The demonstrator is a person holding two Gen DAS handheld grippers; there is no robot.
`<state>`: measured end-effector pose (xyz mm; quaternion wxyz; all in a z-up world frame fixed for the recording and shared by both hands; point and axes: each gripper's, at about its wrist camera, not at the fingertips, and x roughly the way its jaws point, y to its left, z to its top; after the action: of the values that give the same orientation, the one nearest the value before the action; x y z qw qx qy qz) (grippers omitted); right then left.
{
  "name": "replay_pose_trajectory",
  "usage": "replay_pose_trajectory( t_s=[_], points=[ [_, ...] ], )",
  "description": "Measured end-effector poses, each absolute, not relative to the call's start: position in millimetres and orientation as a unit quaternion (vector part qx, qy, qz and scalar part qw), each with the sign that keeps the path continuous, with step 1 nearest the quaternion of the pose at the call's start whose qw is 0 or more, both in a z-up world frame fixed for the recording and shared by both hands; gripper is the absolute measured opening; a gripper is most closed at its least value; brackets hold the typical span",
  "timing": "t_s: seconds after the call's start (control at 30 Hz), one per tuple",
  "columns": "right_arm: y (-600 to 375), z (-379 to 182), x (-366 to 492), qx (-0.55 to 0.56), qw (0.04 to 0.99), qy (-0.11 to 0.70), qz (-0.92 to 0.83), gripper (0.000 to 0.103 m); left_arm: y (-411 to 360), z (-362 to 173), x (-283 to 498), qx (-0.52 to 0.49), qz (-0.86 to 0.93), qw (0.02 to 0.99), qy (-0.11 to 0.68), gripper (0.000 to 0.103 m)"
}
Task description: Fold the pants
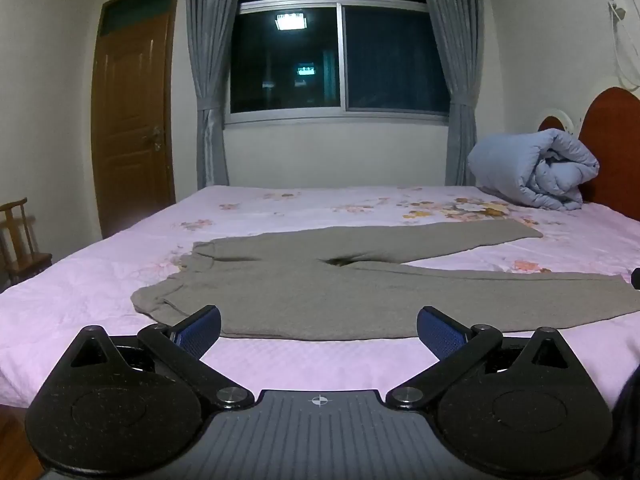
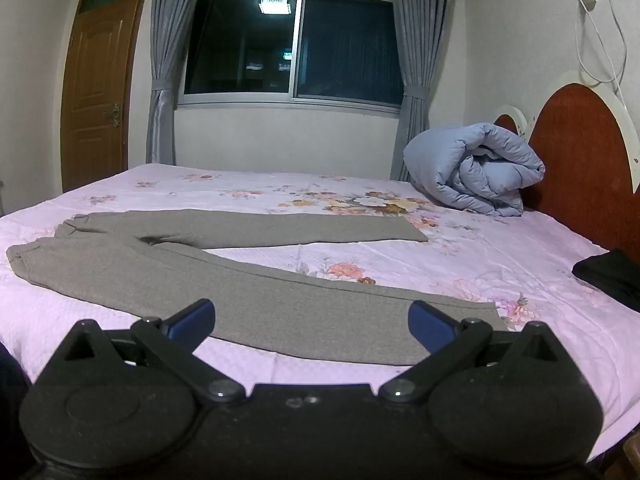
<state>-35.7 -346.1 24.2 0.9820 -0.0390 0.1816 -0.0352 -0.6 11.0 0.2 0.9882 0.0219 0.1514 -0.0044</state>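
A pair of grey-brown soft knit pants lies flat and unfolded on a bed covered by a pale pink quilted sheet with a floral print. The waistband is at the left, slightly rumpled, and the two legs run out to the right, spread apart in a narrow V with a strip of pink sheet between them. The near leg lies close along the bed's front edge; the far leg ends well short of the headboard side. Bare sheet stretches beyond the pants to the far edge.

The left gripper hovers at the near edge by the hip area, its blue-padded fingers spread wide, holding nothing. The right gripper hovers over the near leg's cuff end, equally wide apart and empty.

A puffy light-blue rolled duvet sits against the red-brown arched wooden headboard. A dark folded cloth rests at the bed's right edge. No writing is readable.
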Motion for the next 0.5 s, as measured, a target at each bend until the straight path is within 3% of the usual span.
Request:
replay_pose_trajectory(
  t_s=[0.5],
  points=[
    [-346.2, 24.1, -36.1, -0.039, 0.982, 0.181, -0.035, 0.097, 7.8, -4.7, 5.9, 0.022, -0.003, 0.988, 0.155, 0.103]
  ],
)
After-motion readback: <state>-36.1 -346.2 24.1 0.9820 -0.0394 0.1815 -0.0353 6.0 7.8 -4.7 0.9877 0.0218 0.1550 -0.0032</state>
